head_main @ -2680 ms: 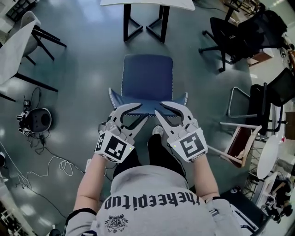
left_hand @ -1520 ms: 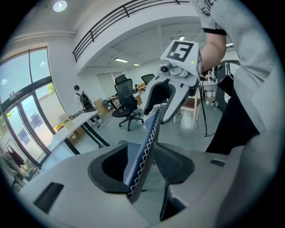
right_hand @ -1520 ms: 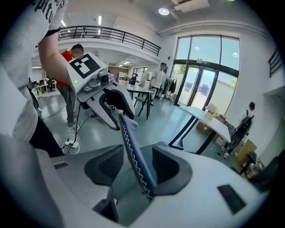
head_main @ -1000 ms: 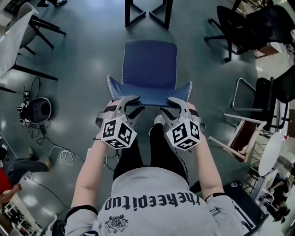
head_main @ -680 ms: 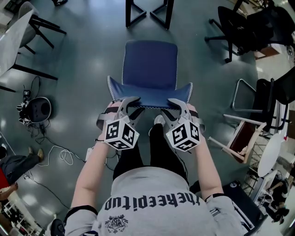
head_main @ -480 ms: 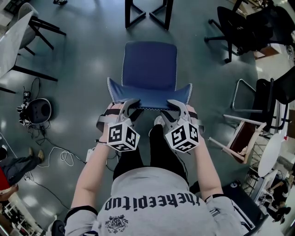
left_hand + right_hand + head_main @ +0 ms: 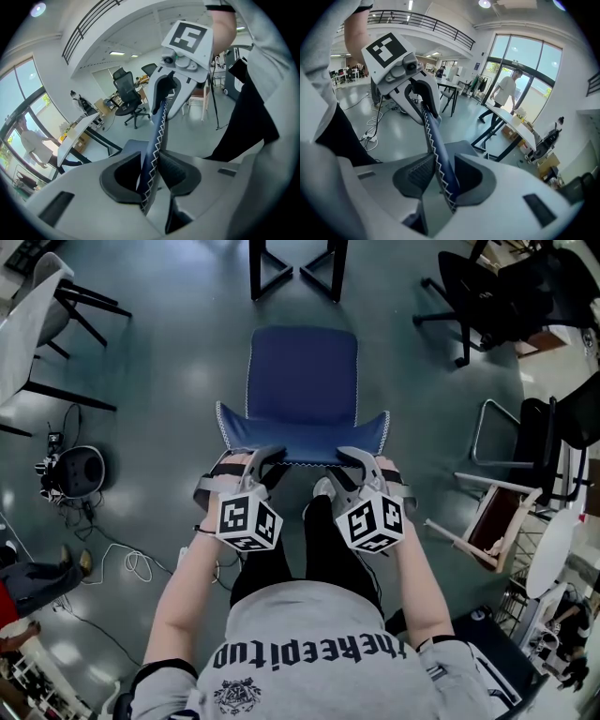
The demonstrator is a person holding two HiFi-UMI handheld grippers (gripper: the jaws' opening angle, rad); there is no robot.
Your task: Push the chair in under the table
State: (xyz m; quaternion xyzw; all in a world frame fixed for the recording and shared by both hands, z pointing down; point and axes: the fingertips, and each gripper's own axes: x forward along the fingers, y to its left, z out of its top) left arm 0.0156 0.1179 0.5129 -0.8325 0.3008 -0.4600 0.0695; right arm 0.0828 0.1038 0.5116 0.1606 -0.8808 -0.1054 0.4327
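A blue chair (image 7: 302, 371) stands on the grey floor with its seat toward the black table legs (image 7: 295, 268) at the top of the head view. Its backrest edge (image 7: 302, 439), trimmed with white zigzag stitching, faces me. My left gripper (image 7: 262, 463) straddles the left part of that edge and my right gripper (image 7: 345, 463) the right part. In the left gripper view the edge (image 7: 157, 136) runs between the closing jaws of the left gripper (image 7: 151, 171), with a gap on one side. In the right gripper view the right gripper (image 7: 440, 176) is closing round the edge (image 7: 433, 140), also with a gap.
Black office chairs (image 7: 487, 296) stand at the upper right. A metal-framed chair (image 7: 525, 456) is at the right. A white table (image 7: 37, 306) is at the upper left. A round device with cables (image 7: 70, 474) lies on the floor at the left. A person (image 7: 504, 93) walks by the windows.
Both grippers have moved forward from behind the chair onto the backrest's top edge. Over the last second their jaws have narrowed round it. The chair stands where it was.
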